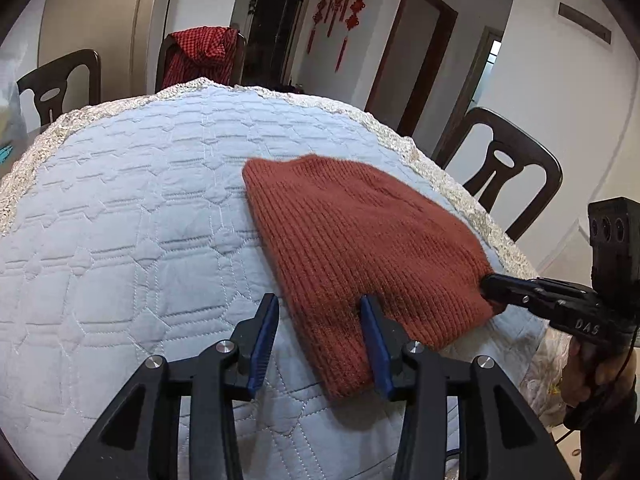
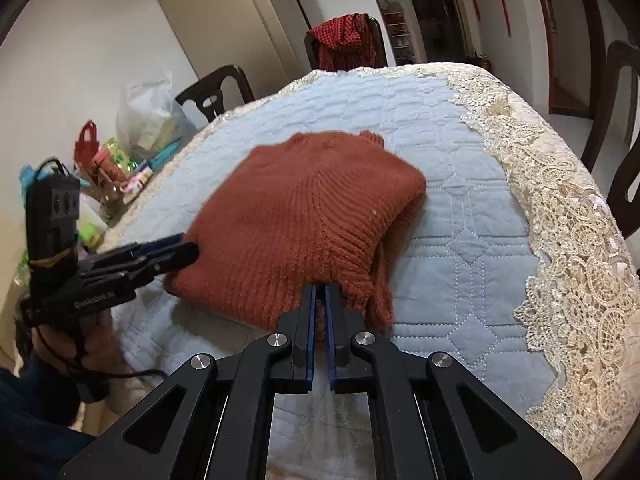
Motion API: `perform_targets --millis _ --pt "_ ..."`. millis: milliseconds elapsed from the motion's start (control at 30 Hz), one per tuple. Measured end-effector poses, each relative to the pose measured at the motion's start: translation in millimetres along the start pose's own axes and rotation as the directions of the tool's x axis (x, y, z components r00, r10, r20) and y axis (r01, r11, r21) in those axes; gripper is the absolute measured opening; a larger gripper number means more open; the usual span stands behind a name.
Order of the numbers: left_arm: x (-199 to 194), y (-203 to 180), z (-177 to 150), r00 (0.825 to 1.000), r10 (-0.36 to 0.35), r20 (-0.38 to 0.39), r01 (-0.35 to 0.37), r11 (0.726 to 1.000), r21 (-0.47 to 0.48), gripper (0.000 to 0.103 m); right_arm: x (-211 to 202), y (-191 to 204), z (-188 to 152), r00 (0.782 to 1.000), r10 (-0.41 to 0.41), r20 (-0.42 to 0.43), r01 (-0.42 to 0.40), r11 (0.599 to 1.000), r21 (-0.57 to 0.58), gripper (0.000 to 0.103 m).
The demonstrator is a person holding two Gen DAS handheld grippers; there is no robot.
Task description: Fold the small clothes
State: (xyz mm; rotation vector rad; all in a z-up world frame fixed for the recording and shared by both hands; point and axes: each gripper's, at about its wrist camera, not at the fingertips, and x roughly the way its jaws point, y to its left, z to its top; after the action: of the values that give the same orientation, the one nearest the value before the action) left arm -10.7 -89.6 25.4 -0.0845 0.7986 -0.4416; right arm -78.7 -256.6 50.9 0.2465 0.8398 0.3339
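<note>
Lying w/ long axis away from right gripper (image 2: pixel 320 300), sweater (image 2: pixel 304 216) hem is clamped; left gripper (image 1: pixel 320 320) is spread open beside it.

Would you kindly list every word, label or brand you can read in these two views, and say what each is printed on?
"DAS": white letters on the black body of the right gripper, seen from the left wrist.
"GenRobot.AI", roughly: small print on the body of the left gripper, seen from the right wrist; blurred, so uncertain.
Packets beside the table: print too small to read.
Red wall hangings: no legible characters.
</note>
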Motion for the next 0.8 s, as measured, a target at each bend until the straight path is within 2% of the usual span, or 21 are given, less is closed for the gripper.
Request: perform_targets --millis 67,100,133,200,267,367,567,800 --pt "-2.5 0.8 4.4 1.000 0.002 0.011 -0.002 1.000 -0.006 0.046 -9.3 -1.9 4.6 0.999 0.020 0.038 -0.021 0.999 0.028 0.004" --pt "-3.2 1.6 6.9 1.000 0.004 0.018 -0.004 1.000 -0.008 0.046 -12.4 -3.2 6.8 0.998 0.027 0.056 -0.029 0.999 0.038 0.010" --pt "-2.6 2.6 9.8 1.000 0.008 0.023 -0.008 1.000 -0.012 0.046 -14.0 -4.6 8.9 0.997 0.031 0.069 -0.034 0.998 0.047 0.026" --pt "0.4 4.4 14.9 1.000 0.006 0.025 -0.005 1.000 -0.027 0.046 -12.0 -7.3 12.6 0.997 0.021 0.080 -0.027 0.997 0.066 0.050" --pt "6.0 7.0 18.6 1.000 0.002 0.019 -0.001 0.999 -0.046 0.046 -4.6 -14.9 16.7 0.997 0.010 0.078 -0.019 0.993 0.115 0.050" --pt "15.7 10.9 22.2 1.000 -0.010 -0.004 0.010 0.997 -0.070 0.046 8.7 -26.9 22.7 0.997 0.039 0.060 -0.049 0.982 0.183 0.050" --pt "25.4 10.3 25.3 1.000 -0.024 -0.018 0.022 0.996 -0.084 0.049 30.8 -41.7 28.3 0.996 0.091 0.014 -0.092 0.964 0.251 0.050" --pt "32.7 14.3 24.1 0.999 -0.045 -0.028 0.041 0.993 -0.112 0.055 35.7 -49.3 28.8 0.991 0.135 0.011 -0.133 0.947 0.291 0.050"
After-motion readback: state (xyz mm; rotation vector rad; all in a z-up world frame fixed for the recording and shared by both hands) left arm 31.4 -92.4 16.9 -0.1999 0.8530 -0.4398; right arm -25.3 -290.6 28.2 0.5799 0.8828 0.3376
